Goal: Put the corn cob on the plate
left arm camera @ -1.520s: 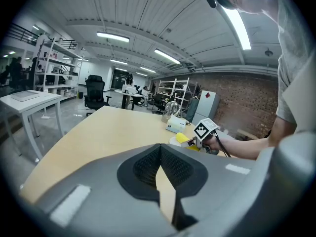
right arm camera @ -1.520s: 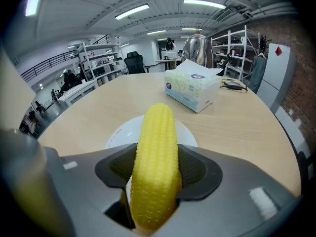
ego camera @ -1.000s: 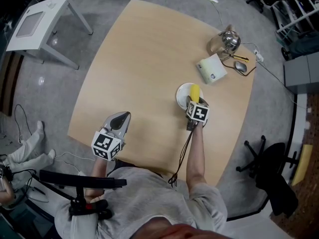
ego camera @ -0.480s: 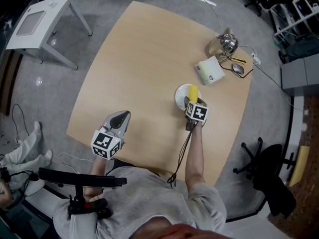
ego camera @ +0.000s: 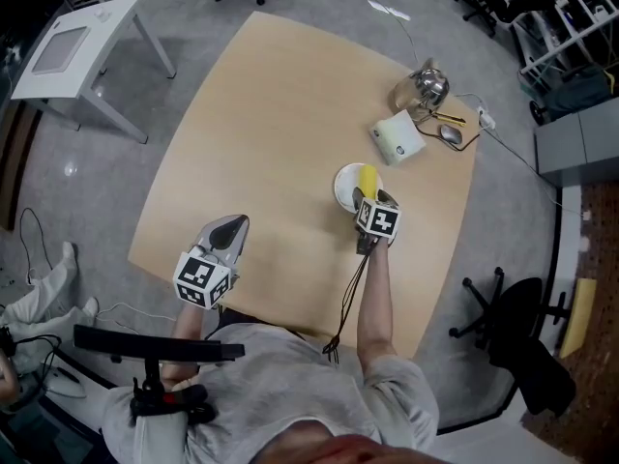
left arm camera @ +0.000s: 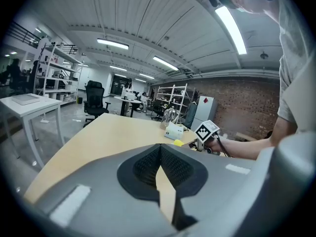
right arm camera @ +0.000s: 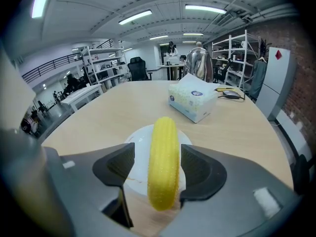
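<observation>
Open-plan lab: metal shelving racks [right arm camera: 236, 51], office chairs [left arm camera: 95, 98], ceiling strip lights [left arm camera: 231, 24]

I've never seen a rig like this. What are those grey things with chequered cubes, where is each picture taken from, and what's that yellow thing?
There's no robot: a person holds a two-jaw gripper, marker cube included, in each hand. The top-down picture comes from a camera on the person's head; the other two come from cameras riding on the grippers, looking along their jaws. On the wooden table are a white plate, a tissue box and a shiny metal pot. The yellow thing is a corn cob lying on the plate. The right gripper holds its jaws open either side of it, not squeezing. The left gripper is shut and empty, near the table's edge.
</observation>
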